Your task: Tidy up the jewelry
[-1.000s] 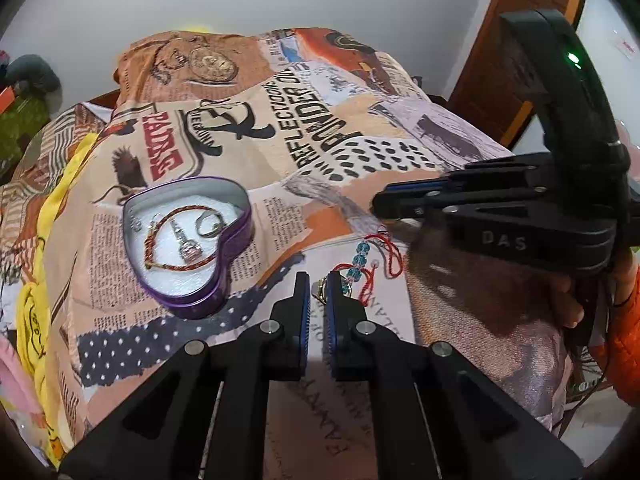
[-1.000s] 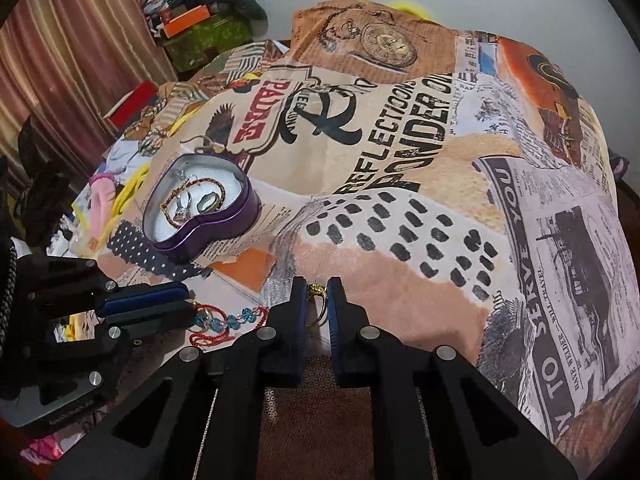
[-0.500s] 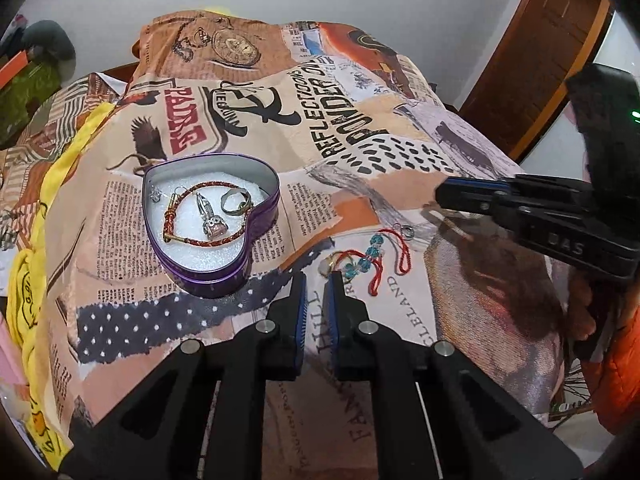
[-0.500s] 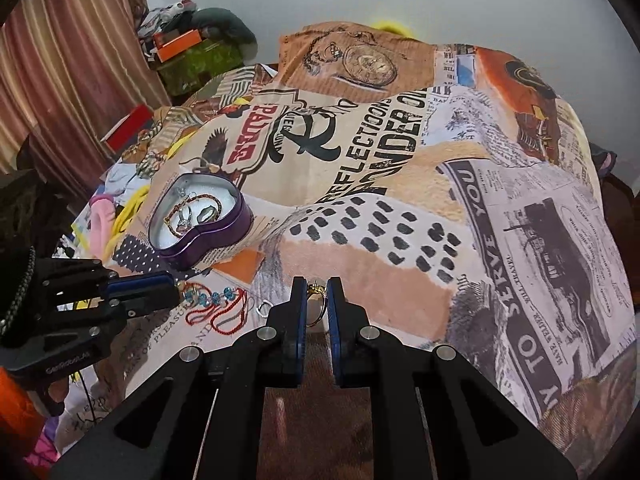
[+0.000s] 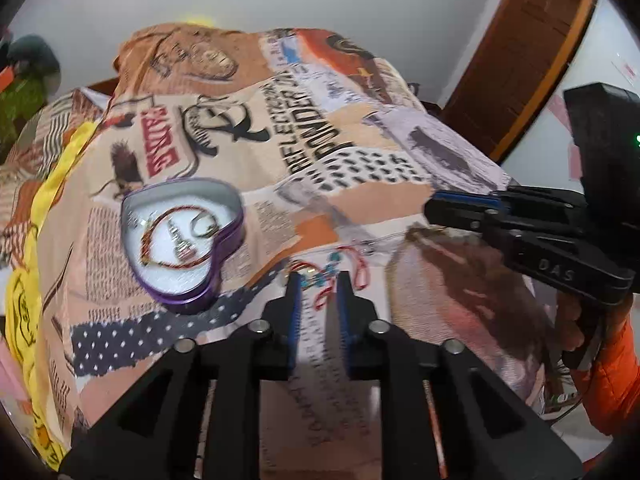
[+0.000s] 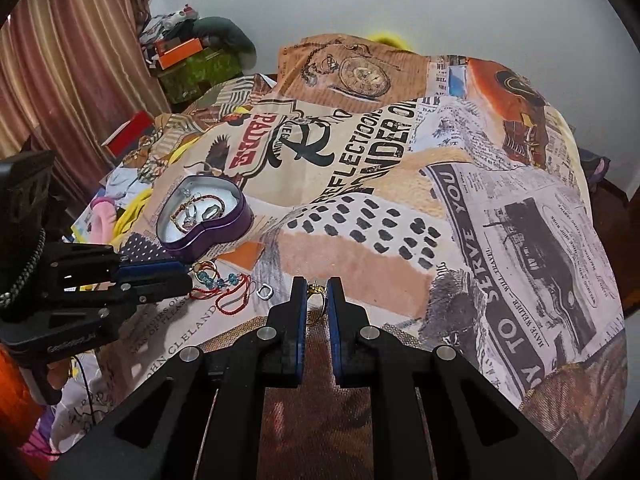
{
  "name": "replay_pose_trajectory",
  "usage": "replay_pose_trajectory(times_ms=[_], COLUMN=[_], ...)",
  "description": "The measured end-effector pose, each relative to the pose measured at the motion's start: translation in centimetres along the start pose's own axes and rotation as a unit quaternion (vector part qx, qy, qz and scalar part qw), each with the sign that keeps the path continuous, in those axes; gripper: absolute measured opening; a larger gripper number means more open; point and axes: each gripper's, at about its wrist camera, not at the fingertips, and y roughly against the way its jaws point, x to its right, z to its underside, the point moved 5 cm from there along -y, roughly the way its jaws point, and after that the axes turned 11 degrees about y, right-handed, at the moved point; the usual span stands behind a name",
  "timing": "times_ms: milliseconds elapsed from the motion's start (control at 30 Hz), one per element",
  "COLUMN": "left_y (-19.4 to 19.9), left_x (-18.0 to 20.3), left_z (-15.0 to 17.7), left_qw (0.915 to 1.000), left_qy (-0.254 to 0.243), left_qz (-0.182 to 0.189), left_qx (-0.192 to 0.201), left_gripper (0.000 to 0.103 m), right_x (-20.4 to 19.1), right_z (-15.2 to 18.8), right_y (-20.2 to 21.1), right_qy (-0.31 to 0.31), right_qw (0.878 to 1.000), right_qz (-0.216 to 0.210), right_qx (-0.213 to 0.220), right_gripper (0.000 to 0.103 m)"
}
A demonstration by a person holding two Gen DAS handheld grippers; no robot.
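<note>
Two grippers over the jewelry on the bed

One red cord bracelet with blue beads (image 5: 326, 274) lies on the newspaper-print bedspread (image 5: 360, 200), between the opening, untouching jaws of the left gripper (image 5: 318, 280). Right gripper (image 6: 316, 286) is clamped on a gold ring (image 6: 316, 294). Farther left sits a purple heart-shaped tin (image 6: 208, 220) holding jewelry

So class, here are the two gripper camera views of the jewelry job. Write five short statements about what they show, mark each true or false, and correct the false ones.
1. The heart-shaped tin is closed. False: it has no lid on and jewelry lies inside.
2. The right gripper holds a gold ring. True.
3. The red bracelet with blue beads lies in the tin. False: it lies on the blanket, outside the tin.
4. The left gripper has its jaws opening over that bracelet. True.
5. A red cord bracelet lies in the tin. True.
</note>
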Motion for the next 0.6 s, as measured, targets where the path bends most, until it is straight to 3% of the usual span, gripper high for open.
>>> replay_pose_trajectory(times_ms=[433,467,567,600], left_y=[-3.4,-3.6,-3.9,-3.9], left_x=[2.7,2.8,3.2,3.3], left_z=[0.0,0.0,0.0,0.0], left_qw=[0.9993,0.9993,0.9991,0.9991], left_qy=[-0.032,-0.032,-0.037,-0.038], left_qz=[-0.005,-0.002,-0.003,-0.005], left_qx=[-0.018,-0.02,-0.02,-0.018], left_gripper=[0.024,0.023,0.004,0.003], right_x=[0.6,0.7,0.8,0.8], right_z=[0.7,0.8,1.0,1.0], right_y=[0.7,0.8,0.9,0.9], right_qy=[-0.007,-0.009,-0.013,-0.013], right_qw=[1.0,1.0,1.0,1.0], right_qz=[0.008,0.008,0.007,0.007], right_qx=[0.007,0.007,0.008,0.008], right_gripper=[0.009,0.009,0.009,0.009])
